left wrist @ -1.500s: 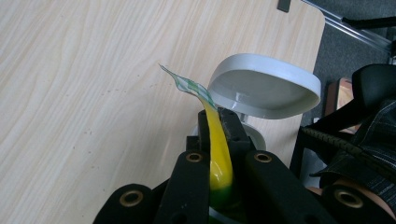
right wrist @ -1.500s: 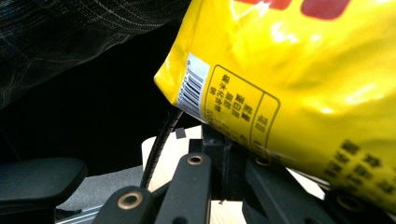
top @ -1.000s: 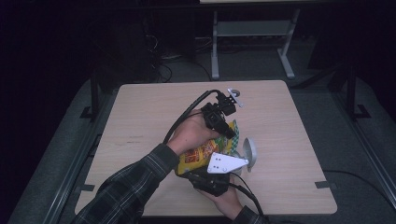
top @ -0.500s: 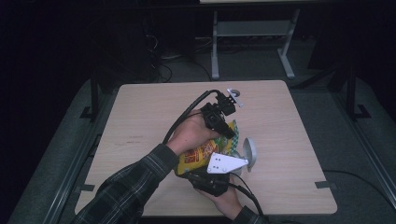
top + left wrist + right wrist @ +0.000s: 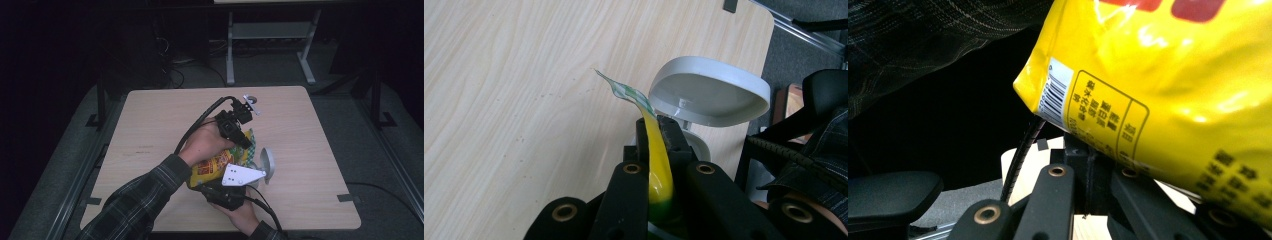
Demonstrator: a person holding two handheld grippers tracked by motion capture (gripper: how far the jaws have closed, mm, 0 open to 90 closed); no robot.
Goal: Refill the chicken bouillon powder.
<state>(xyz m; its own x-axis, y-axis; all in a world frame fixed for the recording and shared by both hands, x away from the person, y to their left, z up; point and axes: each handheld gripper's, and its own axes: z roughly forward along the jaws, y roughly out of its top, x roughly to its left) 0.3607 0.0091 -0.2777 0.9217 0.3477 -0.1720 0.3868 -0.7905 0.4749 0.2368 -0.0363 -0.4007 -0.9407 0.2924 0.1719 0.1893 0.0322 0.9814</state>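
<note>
A person in a plaid sleeve (image 5: 135,200) is working a yellow snack bag (image 5: 216,165) with two handheld grippers at a light wooden table (image 5: 150,120), just below the middle of the high view. The left gripper (image 5: 239,131) is reaching in from the lower left and gripping the bag's upper edge; in the left gripper view its black fingers (image 5: 642,142) are clenched on the thin yellow seal (image 5: 657,165) at the centre bottom, with the green-and-white printed corner curling free above them. The right gripper (image 5: 235,187), carrying a grey three-cornered plate, is sitting at the bag's lower end, close to the bottom edge of the high view. In the right gripper view its fingers (image 5: 1079,150) are closed tight at the centre bottom, right at the underside of the bag (image 5: 1158,90), which is filling the upper right with its barcode and printed panel; whether they are pinching the film cannot be told. A grey lidded container (image 5: 709,97) is standing open just right of the bag, its lid tilted up in the right half of the left gripper view. A black cable (image 5: 197,125) is looping from the left gripper across the table.
</note>
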